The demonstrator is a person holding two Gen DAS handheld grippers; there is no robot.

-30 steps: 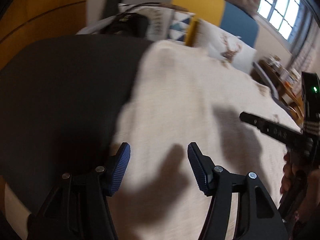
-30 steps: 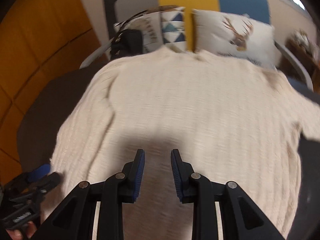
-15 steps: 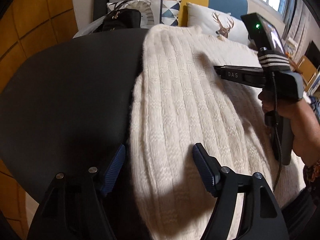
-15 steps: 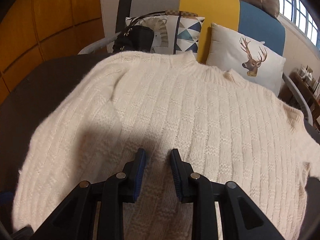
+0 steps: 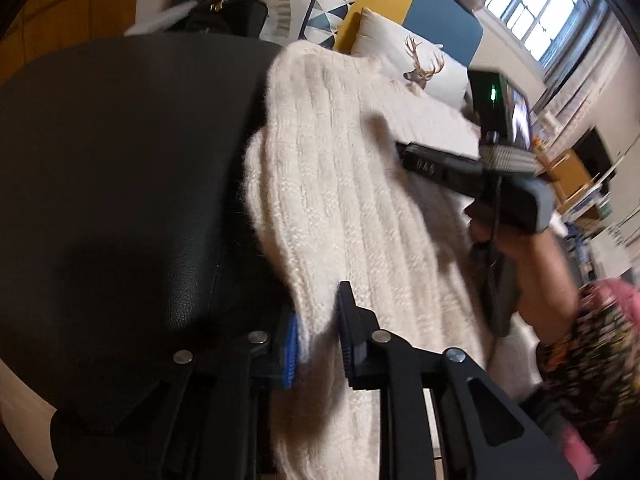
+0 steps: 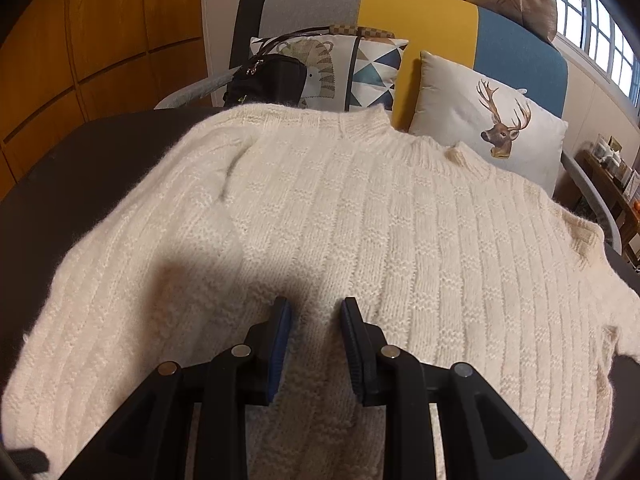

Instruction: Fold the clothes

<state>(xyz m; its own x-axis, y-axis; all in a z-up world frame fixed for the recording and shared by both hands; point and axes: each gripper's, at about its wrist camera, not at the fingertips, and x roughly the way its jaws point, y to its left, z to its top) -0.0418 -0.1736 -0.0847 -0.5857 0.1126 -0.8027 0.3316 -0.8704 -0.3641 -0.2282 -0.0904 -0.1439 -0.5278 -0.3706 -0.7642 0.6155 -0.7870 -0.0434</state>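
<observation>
A cream ribbed knit sweater lies spread flat on a black table, neck toward the sofa. My left gripper is shut on the sweater's left edge near the hem. My right gripper is shut on a fold of the sweater at the middle of the hem. The right gripper also shows in the left wrist view, held in a hand above the sweater.
A sofa in grey, yellow and blue stands behind the table with a deer cushion, a patterned cushion and a black bag. Wood panels at left. A side table with small items at right.
My left gripper has closed from wide open onto the sweater's left edge. My right gripper has stayed pinched at the hem and the view has steadied.
</observation>
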